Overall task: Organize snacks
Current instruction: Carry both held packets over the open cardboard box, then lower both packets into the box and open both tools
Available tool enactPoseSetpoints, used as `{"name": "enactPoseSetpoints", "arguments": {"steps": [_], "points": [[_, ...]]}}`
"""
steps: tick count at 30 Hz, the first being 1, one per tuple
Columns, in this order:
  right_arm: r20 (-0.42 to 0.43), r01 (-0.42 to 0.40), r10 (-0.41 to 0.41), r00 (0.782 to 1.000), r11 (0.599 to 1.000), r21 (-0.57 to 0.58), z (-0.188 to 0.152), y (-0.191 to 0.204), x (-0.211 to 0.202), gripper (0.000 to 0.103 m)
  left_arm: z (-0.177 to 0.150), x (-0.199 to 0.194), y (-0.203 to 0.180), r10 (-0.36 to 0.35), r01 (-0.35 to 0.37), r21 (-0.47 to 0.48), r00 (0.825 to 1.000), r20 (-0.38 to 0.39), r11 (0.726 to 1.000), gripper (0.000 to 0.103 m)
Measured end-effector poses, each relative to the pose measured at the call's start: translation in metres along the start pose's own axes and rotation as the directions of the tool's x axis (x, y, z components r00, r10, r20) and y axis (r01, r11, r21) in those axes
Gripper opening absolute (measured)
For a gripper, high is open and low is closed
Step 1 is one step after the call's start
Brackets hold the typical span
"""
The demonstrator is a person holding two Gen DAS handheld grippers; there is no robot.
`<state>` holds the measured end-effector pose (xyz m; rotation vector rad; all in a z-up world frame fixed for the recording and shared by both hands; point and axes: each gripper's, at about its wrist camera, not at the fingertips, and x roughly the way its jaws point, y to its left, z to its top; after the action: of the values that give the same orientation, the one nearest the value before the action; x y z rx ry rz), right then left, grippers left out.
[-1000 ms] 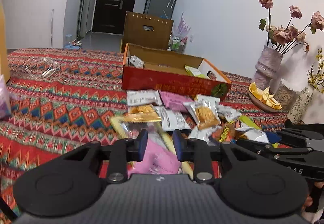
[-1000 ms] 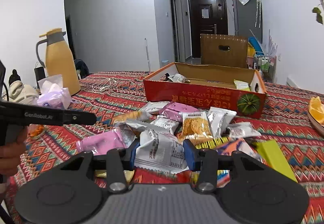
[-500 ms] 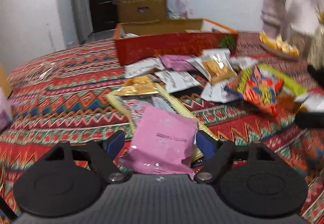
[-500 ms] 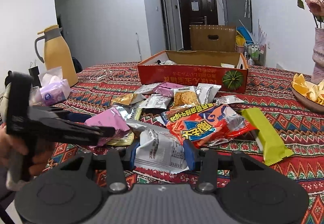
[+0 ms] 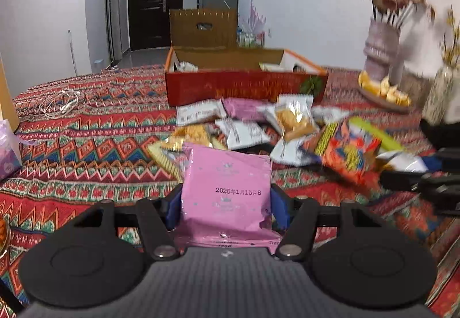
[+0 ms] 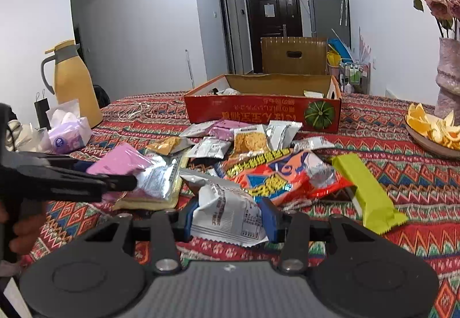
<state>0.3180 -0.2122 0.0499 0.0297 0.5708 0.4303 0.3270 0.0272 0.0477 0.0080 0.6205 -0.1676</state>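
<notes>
Pink snack packet [image 5: 227, 188], flat, glossy, date-stamped, perhaps creased

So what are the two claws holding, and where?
Left claw pinches the pink packet by its side edges, near the bottom. Right claw grips the white packet by its sides.

Pink packet [image 5: 227, 191] upright between fingers [image 5: 277, 208]; others heaped before red box [image 5: 244, 85].

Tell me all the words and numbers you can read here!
"2026年1月10日": stamped on the pink packet.
Yellow writing on the red box: upside down, too blurred to read.
Print on the silver packet and the orange bag: too small or blurred.
</notes>
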Motion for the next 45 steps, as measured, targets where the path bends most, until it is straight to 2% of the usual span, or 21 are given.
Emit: {"name": "enactPoseSetpoints", "arguments": {"steps": [5, 14, 25, 29, 33, 37, 40, 43, 44, 45], "points": [[0.027, 0.015, -0.014, 1.0, 0.999, -0.029, 0.022, -0.009, 0.014, 0.044, 0.032, 0.005, 0.005, -0.043, 0.045, -0.045, 0.998, 0.042, 0.998, 0.061], [0.085, 0.042, -0.034, 0.996, 0.995, -0.092, 0.08, -0.03, 0.057, 0.044, 0.094, 0.052, 0.013, -0.066, 0.069, -0.042, 0.995, 0.077, 0.997, 0.061], [0.099, 0.031, -0.023, 0.995, 0.996, -0.086, 0.16, -0.07, 0.148, 0.044, 0.185, 0.151, 0.034, -0.085, 0.093, -0.084, 0.992, 0.095, 0.992, 0.061], [0.096, 0.055, -0.047, 0.994, 0.994, -0.089, 0.185, -0.086, 0.188, 0.044, 0.212, 0.196, 0.036, -0.092, 0.098, -0.086, 0.993, 0.071, 0.991, 0.061], [0.049, 0.054, -0.051, 0.997, 0.996, -0.065, 0.212, -0.108, 0.239, 0.044, 0.234, 0.246, 0.04, -0.078, 0.079, -0.081, 0.997, 0.017, 0.994, 0.062], [-0.038, 0.06, -0.062, 0.997, 0.997, -0.047, 0.229, -0.128, 0.293, 0.044, 0.247, 0.29, 0.048, -0.088, 0.083, -0.098, 0.995, -0.043, 0.992, 0.062], [-0.115, 0.055, -0.056, 0.992, 0.998, -0.013, 0.239, -0.141, 0.327, 0.044, 0.251, 0.321, 0.054, -0.083, 0.073, -0.105, 0.992, -0.094, 0.992, 0.062], [-0.183, 0.096, -0.098, 0.978, 0.995, -0.019, 0.25, -0.146, 0.36, 0.045, 0.254, 0.349, 0.06, -0.06, 0.042, -0.122, 0.987, -0.152, 0.992, 0.062], [-0.208, 0.106, -0.107, 0.972, 0.994, -0.013, 0.253, -0.15, 0.37, 0.046, 0.254, 0.355, 0.062, -0.052, 0.029, -0.129, 0.982, -0.179, 0.991, 0.066], [-0.233, 0.118, -0.115, 0.966, 0.993, -0.004, 0.255, -0.153, 0.38, 0.049, 0.255, 0.358, 0.064, -0.055, 0.029, -0.142, 0.981, -0.184, 0.989, 0.075]]}}
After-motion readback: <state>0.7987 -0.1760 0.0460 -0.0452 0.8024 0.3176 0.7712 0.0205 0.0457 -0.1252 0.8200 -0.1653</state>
